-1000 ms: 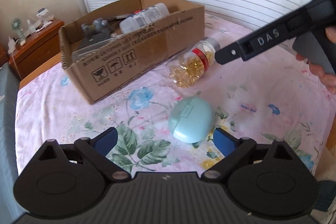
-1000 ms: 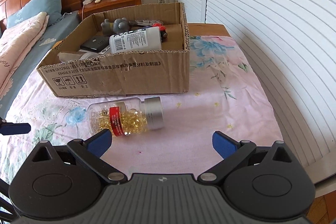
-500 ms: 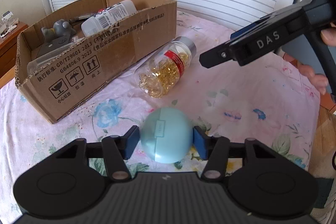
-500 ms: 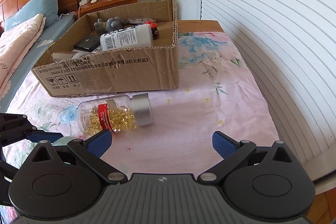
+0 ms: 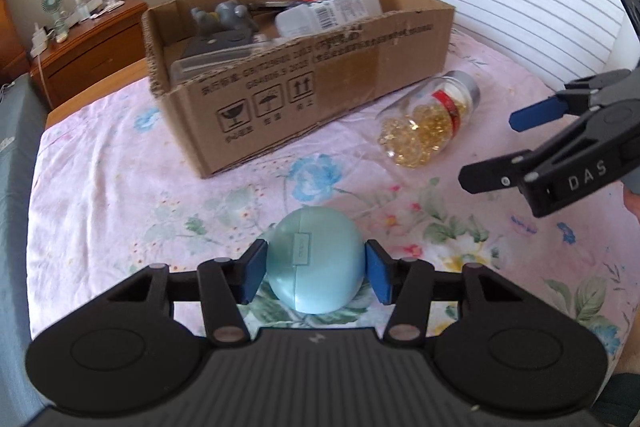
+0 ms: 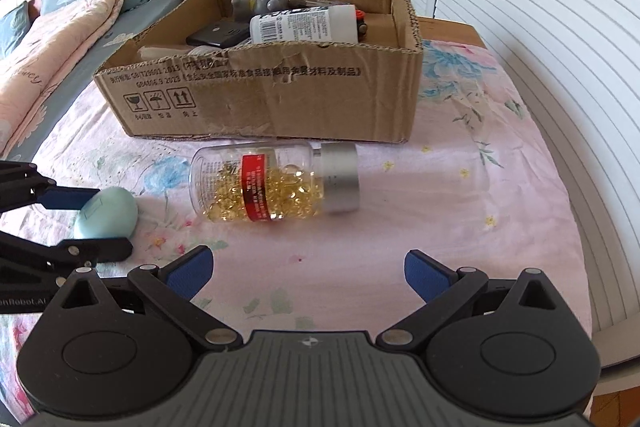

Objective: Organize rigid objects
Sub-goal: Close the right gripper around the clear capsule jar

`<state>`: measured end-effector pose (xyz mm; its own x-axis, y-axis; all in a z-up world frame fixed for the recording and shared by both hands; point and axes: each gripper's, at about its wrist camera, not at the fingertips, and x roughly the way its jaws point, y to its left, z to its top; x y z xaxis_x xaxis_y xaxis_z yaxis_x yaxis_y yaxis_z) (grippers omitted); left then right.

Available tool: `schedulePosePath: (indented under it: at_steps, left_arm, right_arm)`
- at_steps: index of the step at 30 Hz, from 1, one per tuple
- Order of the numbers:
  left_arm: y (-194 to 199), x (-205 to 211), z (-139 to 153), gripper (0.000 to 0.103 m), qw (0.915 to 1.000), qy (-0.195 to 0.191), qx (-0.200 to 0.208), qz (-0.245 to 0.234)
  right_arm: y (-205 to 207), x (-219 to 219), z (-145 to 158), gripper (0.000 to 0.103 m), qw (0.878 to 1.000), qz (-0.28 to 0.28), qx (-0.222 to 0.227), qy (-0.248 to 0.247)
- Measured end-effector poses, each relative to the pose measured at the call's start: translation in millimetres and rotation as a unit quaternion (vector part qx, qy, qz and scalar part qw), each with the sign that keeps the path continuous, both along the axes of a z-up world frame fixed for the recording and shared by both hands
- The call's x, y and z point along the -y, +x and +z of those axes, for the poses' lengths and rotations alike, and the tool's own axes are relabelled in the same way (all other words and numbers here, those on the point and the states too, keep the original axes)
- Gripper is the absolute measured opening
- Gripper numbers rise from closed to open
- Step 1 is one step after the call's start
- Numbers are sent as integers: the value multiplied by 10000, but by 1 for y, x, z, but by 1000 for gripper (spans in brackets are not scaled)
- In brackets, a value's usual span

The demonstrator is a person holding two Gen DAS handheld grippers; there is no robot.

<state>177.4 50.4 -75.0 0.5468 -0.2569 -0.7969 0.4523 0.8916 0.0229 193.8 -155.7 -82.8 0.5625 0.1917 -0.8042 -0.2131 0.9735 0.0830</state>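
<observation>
Bedspread; case between left gripper pads

Left gripper jaws closed on teal case.

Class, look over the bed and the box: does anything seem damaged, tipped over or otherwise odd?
Two things. The capsule bottle lies on its side on the bedspread, in front of the cardboard box, lid on, nothing spilled. The box's near top edge is torn and ragged.
</observation>
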Motion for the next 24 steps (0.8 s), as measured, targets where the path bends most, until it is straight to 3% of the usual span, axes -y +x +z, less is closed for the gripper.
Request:
schedulePosePath:
  at_steps: [7,24]
  left_arm:
    - [1,-22,-1,52,9991,-76,-18,414]
    - [2,-24,-3,53,9986,-226,14,478]
  right_arm:
    - [2,-19,-9,103,9985,185,163,-485]
    - [16,-33,-14,103,9970,237,628,-388]
